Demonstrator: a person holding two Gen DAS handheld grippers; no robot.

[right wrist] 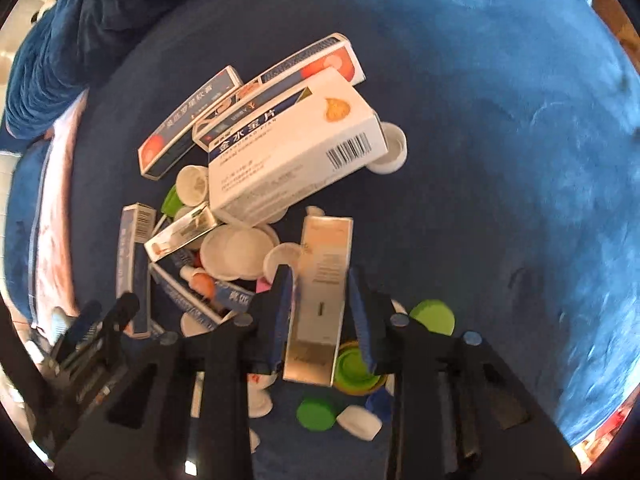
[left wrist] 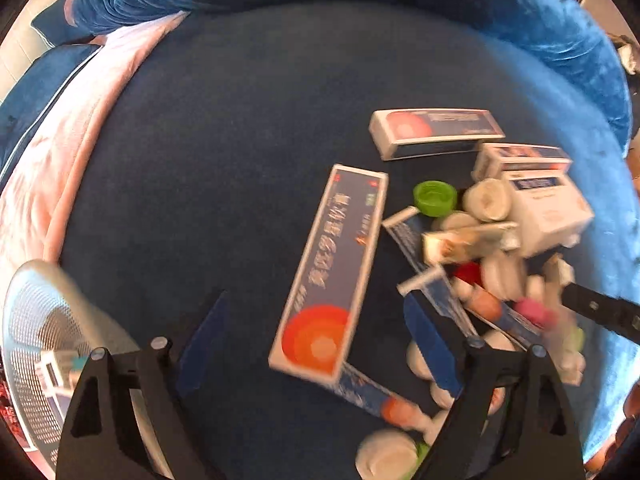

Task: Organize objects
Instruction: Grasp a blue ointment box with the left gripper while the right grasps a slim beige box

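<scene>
A: Nearest first. Our right gripper (right wrist: 320, 312) has a slim beige-and-gold carton (right wrist: 322, 300) standing upright between its blue pads; the left pad touches it, the right pad shows a sliver of gap, so we can't tell if it's clamped.

B: Our left gripper (left wrist: 316, 344) is spread wide, with nothing between the fingers. A white mesh basket (left wrist: 36, 340) sits at its left and has small boxes inside.

A: Under the right gripper we see green plastic caps (right wrist: 432, 316) and white caps on the dark blue velvet cushion (right wrist: 500, 160).

B: Ahead of the left gripper lies a long blue box with an orange circle (left wrist: 332, 268), flat on the cushion and beside the pile.

A: Farther out there is a big white medicine box with a barcode (right wrist: 292, 152), tilted on top of the heap, with blue boxes behind it.

B: A pink blanket (left wrist: 80, 128) lies at the far left.
</scene>
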